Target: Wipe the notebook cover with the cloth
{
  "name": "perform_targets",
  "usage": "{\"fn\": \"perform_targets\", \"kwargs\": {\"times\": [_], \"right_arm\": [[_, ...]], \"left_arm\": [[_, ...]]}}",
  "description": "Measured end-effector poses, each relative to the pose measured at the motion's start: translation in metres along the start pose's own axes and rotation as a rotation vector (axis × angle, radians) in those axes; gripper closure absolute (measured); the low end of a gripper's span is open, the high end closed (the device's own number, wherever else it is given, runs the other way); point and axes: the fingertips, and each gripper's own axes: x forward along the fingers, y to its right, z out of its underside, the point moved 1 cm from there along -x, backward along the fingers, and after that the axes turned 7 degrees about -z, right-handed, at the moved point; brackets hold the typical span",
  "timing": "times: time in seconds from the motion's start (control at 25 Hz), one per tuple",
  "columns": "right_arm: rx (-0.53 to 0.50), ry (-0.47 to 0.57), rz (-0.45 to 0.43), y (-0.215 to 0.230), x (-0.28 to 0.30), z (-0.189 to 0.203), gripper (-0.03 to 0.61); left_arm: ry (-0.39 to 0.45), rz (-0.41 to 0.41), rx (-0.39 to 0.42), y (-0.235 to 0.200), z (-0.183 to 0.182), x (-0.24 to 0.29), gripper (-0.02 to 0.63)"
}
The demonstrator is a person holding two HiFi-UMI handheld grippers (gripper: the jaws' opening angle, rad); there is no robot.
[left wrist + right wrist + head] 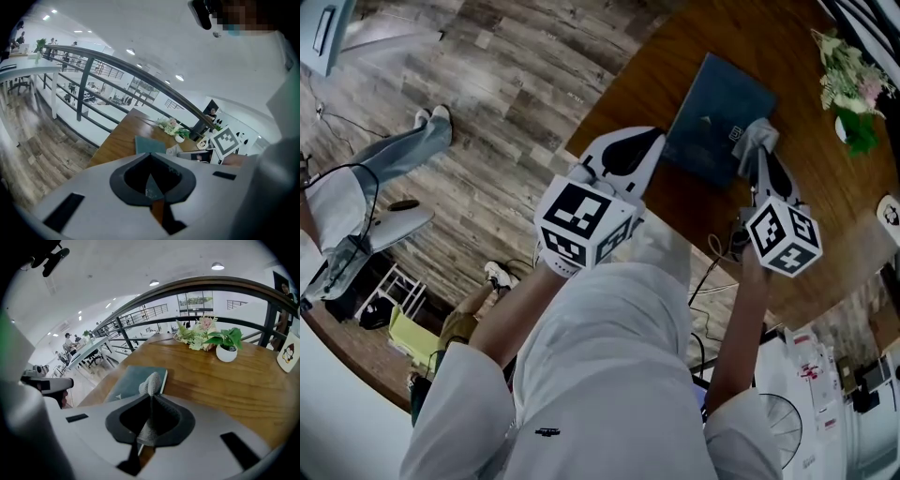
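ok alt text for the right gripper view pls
The right gripper is shut on a grey knitted cloth, with a dark teal notebook lying ahead on a brown wooden table. A white plant pot stands farther back.

This looks like a large open-plan office, on an upper gallery level. A dark metal railing (187,284) runs along the edge of the grey wood-plank floor (516,84), and a wide white hall opens behind it. Round lights set in the white ceiling (217,266) are on. Farther away stand long white work tables with office chairs (89,350), where 1 person (68,336) is near. The brown wooden desk (243,380) carries a dark blue-green hardcover notebook (133,380), a small white pot with a green plant (227,352) and pale artificial-looking flowers (197,336).
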Motion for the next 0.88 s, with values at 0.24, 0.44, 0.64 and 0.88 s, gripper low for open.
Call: {"fn": "perform_targets", "kwargs": {"times": [0.24,0.44,0.64,0.88], "right_arm": [[0.01,-0.014,0.025,0.007,0.016,0.016,0.549],[0.029,-0.01,0.025,0.003,0.018,0.017,0.549],[0.04,-0.016,0.004,-0.008,0.021,0.018,0.549],[0.031,-0.011,-0.018,-0.021,0.028,0.015,0.549]], "left_arm": [[-0.006,-0.013,-0.025,-0.007,0.011,-0.001,0.594],[-0.015,-0.02,-0.038,-0.01,0.019,-0.001,0.594],[-0.011,-0.025,-0.041,-0.011,0.018,-0.004,0.594],[-0.006,-0.027,-0.044,-0.012,0.019,-0.006,0.594]]}}
